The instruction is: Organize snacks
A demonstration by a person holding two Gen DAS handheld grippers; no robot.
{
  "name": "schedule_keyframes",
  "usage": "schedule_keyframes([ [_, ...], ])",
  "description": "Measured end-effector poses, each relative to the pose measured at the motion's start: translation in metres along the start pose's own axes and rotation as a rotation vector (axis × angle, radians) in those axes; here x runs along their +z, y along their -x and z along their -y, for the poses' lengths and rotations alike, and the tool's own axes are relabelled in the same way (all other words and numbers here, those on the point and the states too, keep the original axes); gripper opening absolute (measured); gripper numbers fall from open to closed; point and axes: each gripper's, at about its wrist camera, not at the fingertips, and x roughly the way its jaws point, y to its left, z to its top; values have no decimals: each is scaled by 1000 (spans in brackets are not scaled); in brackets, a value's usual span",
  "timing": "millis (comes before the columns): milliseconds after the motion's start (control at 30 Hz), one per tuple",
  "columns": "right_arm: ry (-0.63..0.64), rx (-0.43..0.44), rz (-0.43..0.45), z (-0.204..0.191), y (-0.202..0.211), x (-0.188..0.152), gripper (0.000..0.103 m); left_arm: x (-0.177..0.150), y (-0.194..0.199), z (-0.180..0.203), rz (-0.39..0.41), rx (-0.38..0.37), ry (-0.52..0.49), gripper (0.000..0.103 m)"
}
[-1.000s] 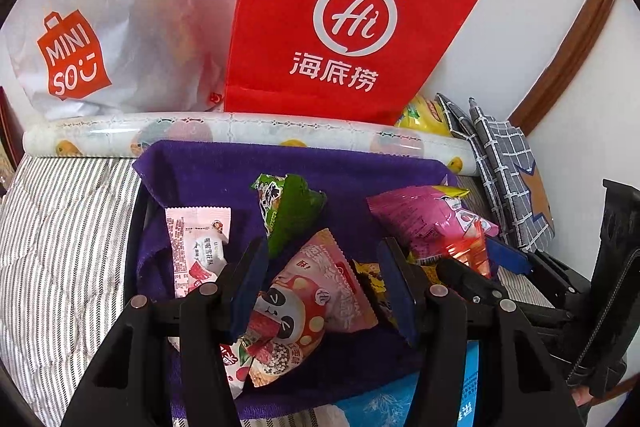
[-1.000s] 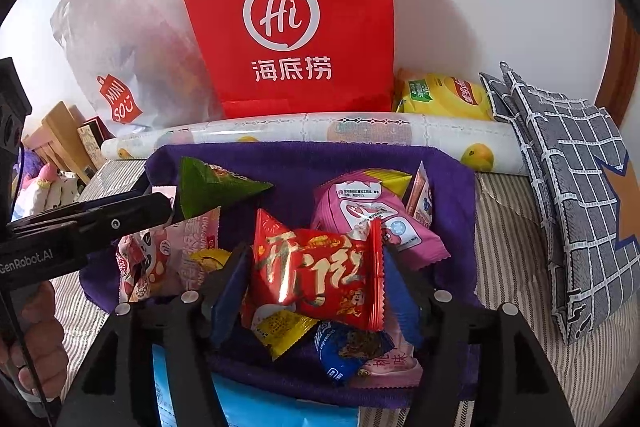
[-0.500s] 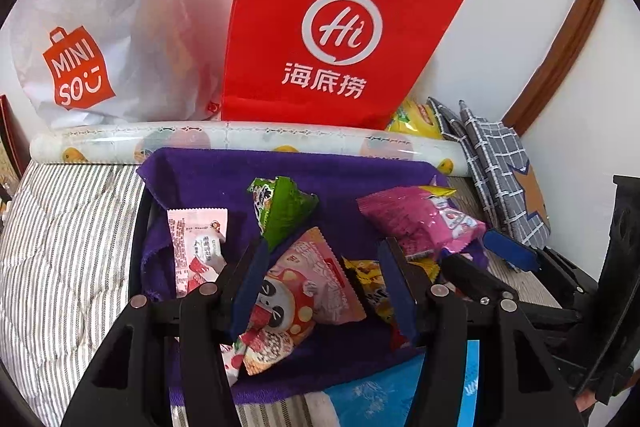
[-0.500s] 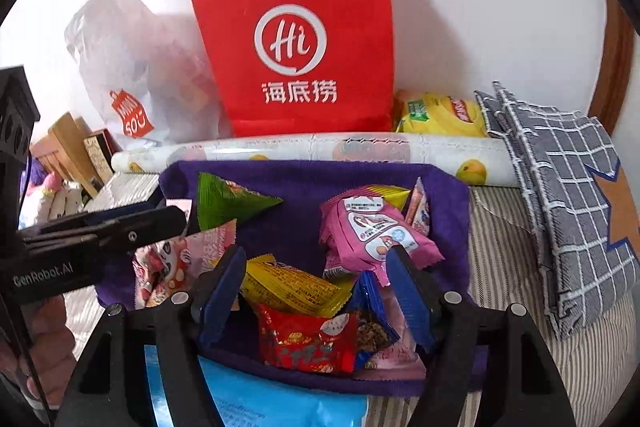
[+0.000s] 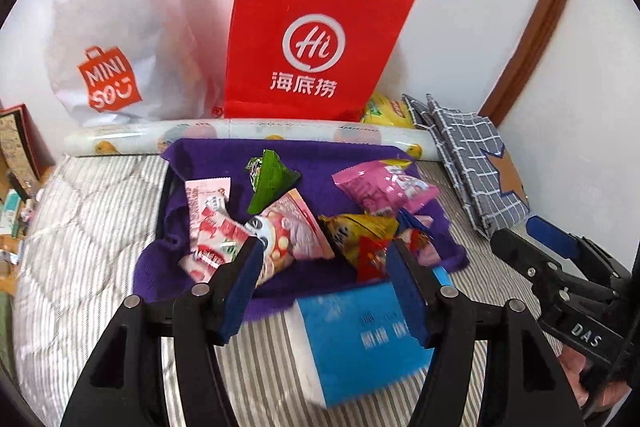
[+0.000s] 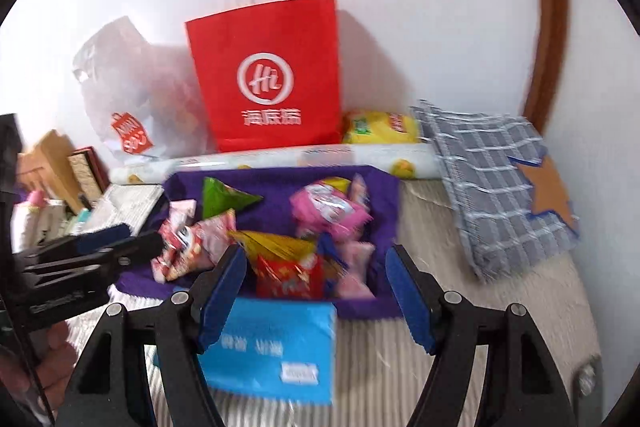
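Several snack packets lie on a purple cloth on a striped bed: a green packet, a big pink one, a pink cartoon one, a yellow one and a red one. A blue box lies just in front of the cloth. My left gripper is open and empty above the cloth's near edge. My right gripper is open and empty over the blue box and red packet.
A red paper bag and a white MINISO bag stand against the wall behind a patterned roll. A grey checked cloth lies at the right. A yellow bag sits behind the roll.
Both grippers have pulled back and up from the snack pile, so more bed and the blue box show. The red packet left the right gripper's fingers and lies on the cloth.
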Motion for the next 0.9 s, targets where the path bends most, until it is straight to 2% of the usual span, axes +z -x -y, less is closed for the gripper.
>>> schedule_keyframes([
  [200, -42, 9, 31, -2, 57, -18, 71, -22, 52, 22, 53, 33, -41, 72],
  [267, -43, 17, 28, -3, 73, -24, 71, -30, 70, 28, 74, 40, -55, 78],
  [433, -47, 1, 51, -5, 113, -44, 72, -50, 108, 42, 122, 65, -70, 87],
  [533, -43, 0, 73, -6, 133, -54, 85, -62, 126, 50, 138, 80, -77, 92],
  [633, -24, -11, 97, -9, 153, -65, 91, -72, 140, 57, 151, 91, -83, 92],
  [800, -30, -27, 127, -10, 178, -80, 97, -85, 159, 67, 173, 92, -92, 93],
  [900, -41, -43, 113, -8, 184, -84, 98, -92, 169, 72, 187, 98, -101, 93],
])
